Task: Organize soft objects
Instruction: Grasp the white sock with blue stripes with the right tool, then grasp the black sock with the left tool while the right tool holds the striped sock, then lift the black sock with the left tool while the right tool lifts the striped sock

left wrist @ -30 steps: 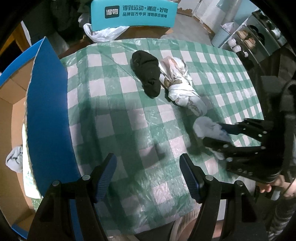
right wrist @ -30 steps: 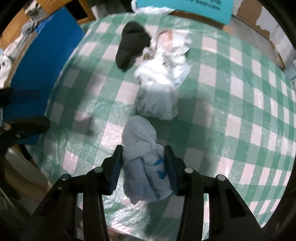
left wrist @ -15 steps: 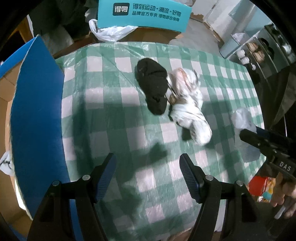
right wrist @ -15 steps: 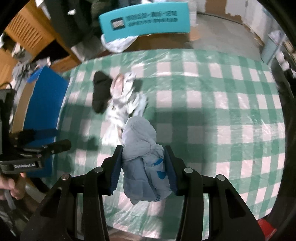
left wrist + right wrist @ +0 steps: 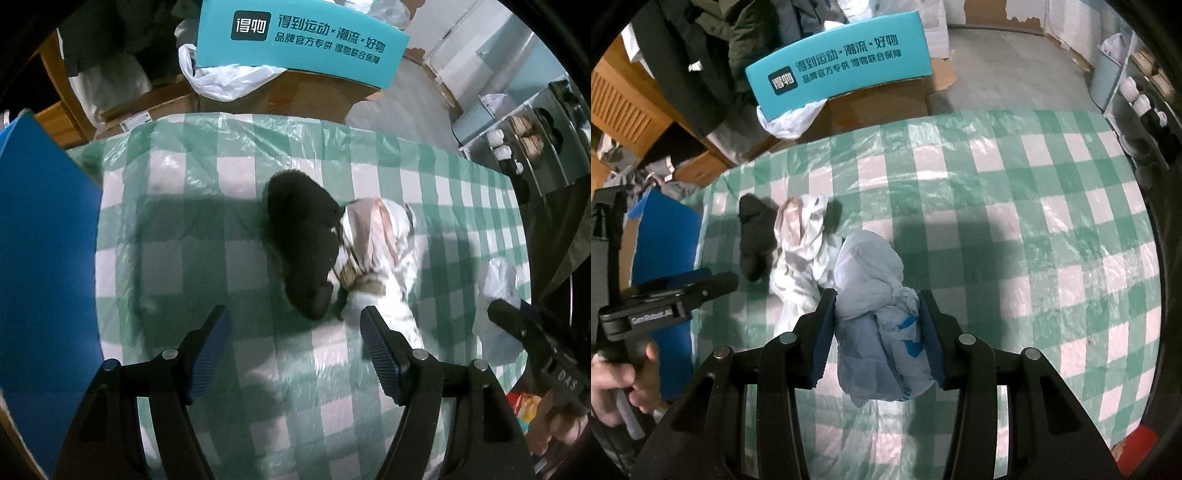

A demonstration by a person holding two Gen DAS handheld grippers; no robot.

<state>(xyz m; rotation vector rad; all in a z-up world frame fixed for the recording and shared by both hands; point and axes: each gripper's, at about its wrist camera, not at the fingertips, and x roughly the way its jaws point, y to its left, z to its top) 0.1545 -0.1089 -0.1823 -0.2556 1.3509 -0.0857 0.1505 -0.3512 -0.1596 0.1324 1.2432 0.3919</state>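
A black sock bundle [image 5: 304,245] and a white patterned cloth bundle [image 5: 380,254] lie side by side on the green-and-white checked table [image 5: 207,229]. My left gripper [image 5: 295,336] is open and empty, just in front of the black bundle. My right gripper [image 5: 877,332] is shut on a pale blue cloth bundle [image 5: 877,310] and holds it above the table. The black bundle [image 5: 753,236] and the white bundle [image 5: 801,243] lie to its left. The right gripper [image 5: 517,325] with its pale bundle [image 5: 498,280] shows at the right of the left wrist view.
An open cardboard box with a blue flap [image 5: 44,251] stands at the table's left edge; it also shows in the right wrist view [image 5: 665,243]. A teal box [image 5: 295,40] and a white plastic bag [image 5: 229,79] sit on cartons beyond the table. Shelves [image 5: 524,144] stand at the right.
My right gripper has lifted the pale blue bundle off the table and drawn back. My left gripper has moved forward toward the black bundle, still open.
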